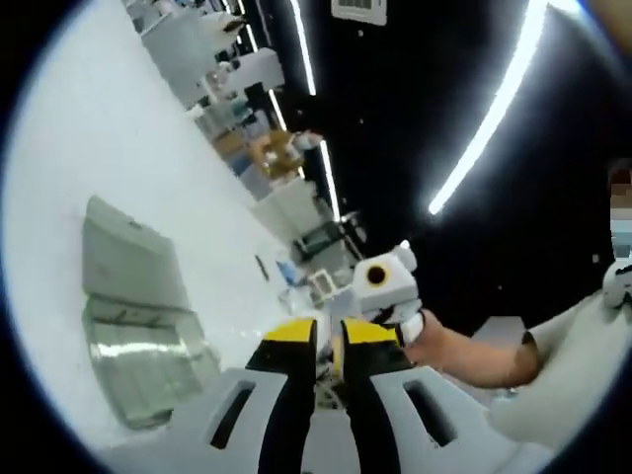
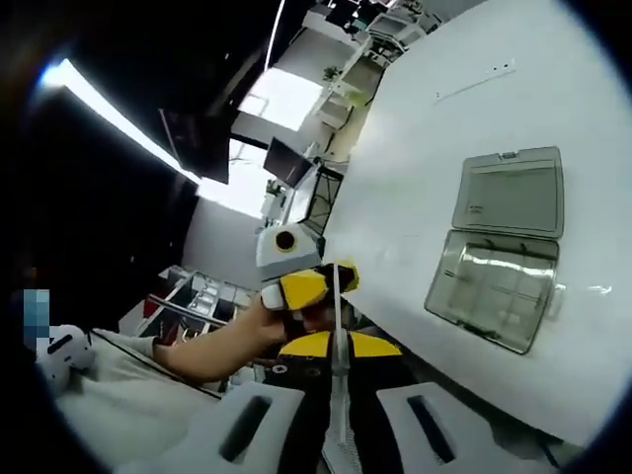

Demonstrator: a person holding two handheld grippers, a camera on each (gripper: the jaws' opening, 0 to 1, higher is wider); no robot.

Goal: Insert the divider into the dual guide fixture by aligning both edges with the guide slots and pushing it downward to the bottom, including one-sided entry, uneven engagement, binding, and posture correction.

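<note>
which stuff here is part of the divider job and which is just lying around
Job:
- clear hinged case, lid open, on the white table
- thin white divider clamped in the right hand-held gripper
- left hand-held gripper, beside the divider

Lying about:
- background desks
- ceiling light strips

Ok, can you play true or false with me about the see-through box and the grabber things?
1. The clear box on the white table has its lid open. True.
2. The divider already sits inside the box. False: it is a thin strip held edge-on between the jaws of the right hand-held gripper, away from the box.
3. A person's hand is wrapped around that hand-held gripper. True.
4. The ceiling lights are switched off. False: the long strips glow bright.
</note>
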